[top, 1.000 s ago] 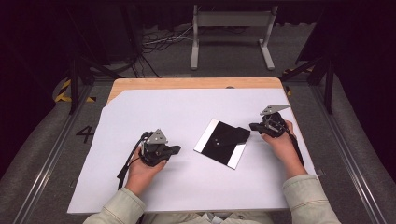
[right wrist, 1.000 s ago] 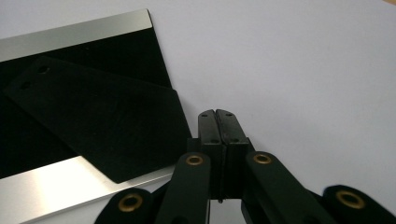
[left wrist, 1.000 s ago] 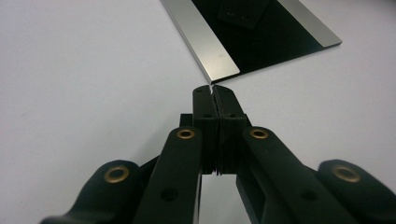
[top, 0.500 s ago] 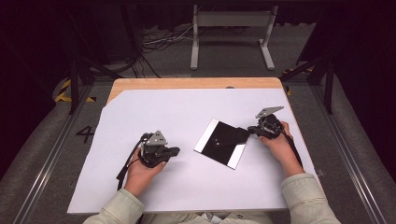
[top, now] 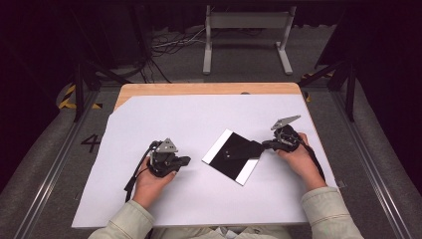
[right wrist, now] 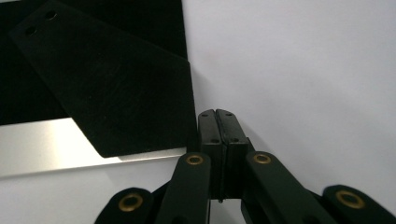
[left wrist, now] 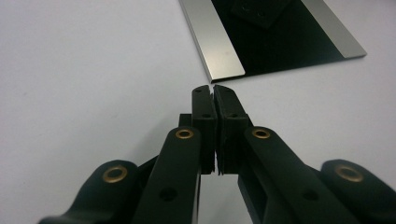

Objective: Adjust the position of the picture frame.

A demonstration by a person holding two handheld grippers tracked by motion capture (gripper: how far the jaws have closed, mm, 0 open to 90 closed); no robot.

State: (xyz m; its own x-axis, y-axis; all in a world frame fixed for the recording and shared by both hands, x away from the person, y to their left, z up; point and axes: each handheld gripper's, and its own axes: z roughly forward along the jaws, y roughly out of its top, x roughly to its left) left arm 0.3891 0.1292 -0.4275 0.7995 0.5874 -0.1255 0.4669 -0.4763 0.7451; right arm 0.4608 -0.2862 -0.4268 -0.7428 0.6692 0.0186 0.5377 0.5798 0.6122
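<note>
1. Bench (top: pixel 199 89) carries a white sheet (top: pixel 199 209); a black plate (top: pixel 231 157) with silver strips along two edges lies on it, turned diagonally, right of centre.
2. A smaller black flat piece (right wrist: pixel 112 93) with two holes at one end lies on top of the plate (in the high view it runs from plate centre toward the right edge).
3. Left hand-held gripper (left wrist: pixel 214 91): jaws together, only a hairline slit between the pads, nothing in them. They have just been closing a touch.
4. In the left gripper view its tips sit on or just over the sheet, just beside the plate's near corner (left wrist: pixel 224 74), pointing at it; touching the plate or not, cannot tell.
5. In the high view the left hand-held gripper (top: pixel 186 160) is left of the plate, with a gap of sheet between.
6. Right hand-held gripper (right wrist: pixel 217 114): jaws pressed together, empty.
7. Its tips are just beside the plate's edge, next to the small piece's near corner (contact not clear).
8. In the high view the right hand-held gripper (top: pixel 266 146) points left at the plate's right side, the hand (top: pixel 298 159) behind it.
</note>
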